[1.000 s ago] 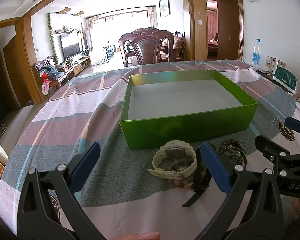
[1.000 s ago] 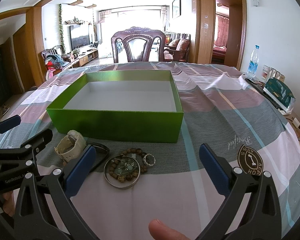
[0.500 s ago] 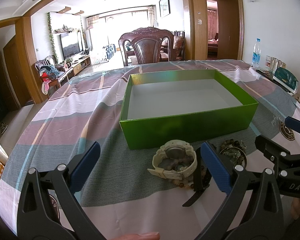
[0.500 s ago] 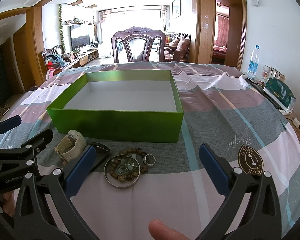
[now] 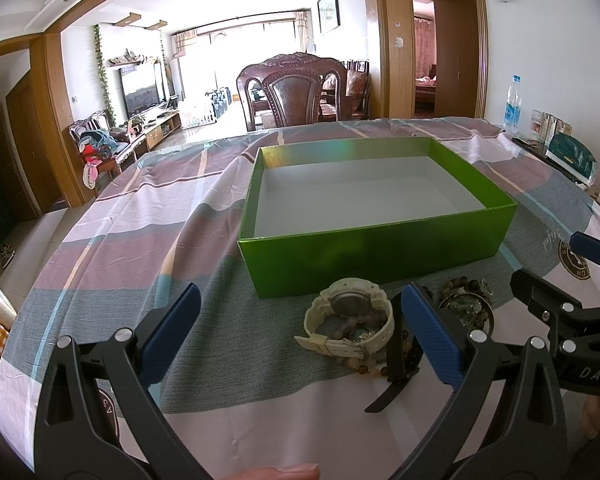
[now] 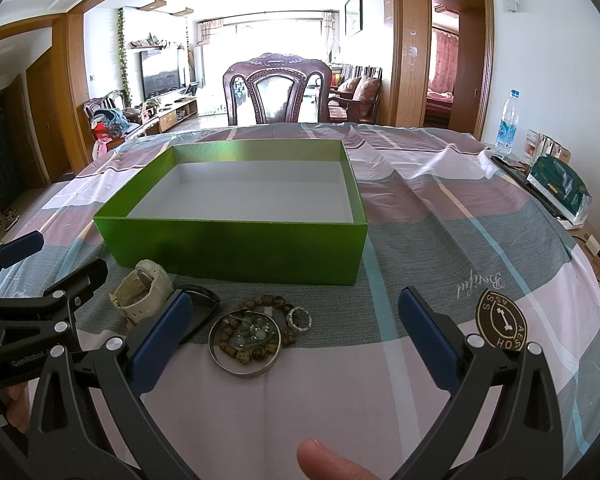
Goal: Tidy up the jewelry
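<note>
a green box with a white inside sits open on the cloth, nothing in it. just in front of it lies the jewelry — a cream watch on its side, a black strap, a silver bangle ringing brown beads, and a small ring.

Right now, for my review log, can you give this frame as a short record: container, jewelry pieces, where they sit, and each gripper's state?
container: green box, white inside, nothing in it
jewelry: cream watch, black watch strap, silver bangle, wooden bead bracelet, small ring
location: all on the striped tablecloth, in front of the box's near wall
left gripper: open, holding nothing
right gripper: open, holding nothing
progress: nothing boxed yet
</note>
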A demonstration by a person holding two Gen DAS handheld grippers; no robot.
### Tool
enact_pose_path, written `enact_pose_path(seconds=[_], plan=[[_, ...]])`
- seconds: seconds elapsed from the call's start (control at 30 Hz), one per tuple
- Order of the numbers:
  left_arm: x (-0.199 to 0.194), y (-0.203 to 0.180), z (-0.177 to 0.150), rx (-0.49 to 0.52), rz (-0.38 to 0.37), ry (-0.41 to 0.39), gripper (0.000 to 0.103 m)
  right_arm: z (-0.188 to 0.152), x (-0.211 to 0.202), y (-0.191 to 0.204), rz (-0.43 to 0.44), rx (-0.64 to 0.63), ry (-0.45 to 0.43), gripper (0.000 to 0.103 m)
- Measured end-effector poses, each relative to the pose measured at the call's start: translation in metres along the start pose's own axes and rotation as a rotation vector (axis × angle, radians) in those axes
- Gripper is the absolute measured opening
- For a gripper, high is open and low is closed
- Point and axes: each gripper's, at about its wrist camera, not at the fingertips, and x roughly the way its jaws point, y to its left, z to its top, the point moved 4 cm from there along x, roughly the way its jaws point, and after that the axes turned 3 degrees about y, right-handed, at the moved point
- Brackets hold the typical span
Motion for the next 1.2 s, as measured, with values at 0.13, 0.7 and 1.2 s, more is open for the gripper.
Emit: enact_pose_path(seconds=[0.13,0.7,1.2], plan=[[0.002,-0.001,-0.002,0.000,-0.001,0.001,0.099,0.000,0.000,0.000,0.000,0.001,0.000,0.100],[0.035,0.001,-0.026,0.002,0.055,0.175,0.099,-0.017,0.033,0.001,-0.075,-0.016,0.193,0.100],[0.036,-0.004,-0.039,-0.018,-0.066,0.268,0.091,-0.037,0.051,0.010,0.114,0.035,0.342,0.042]])
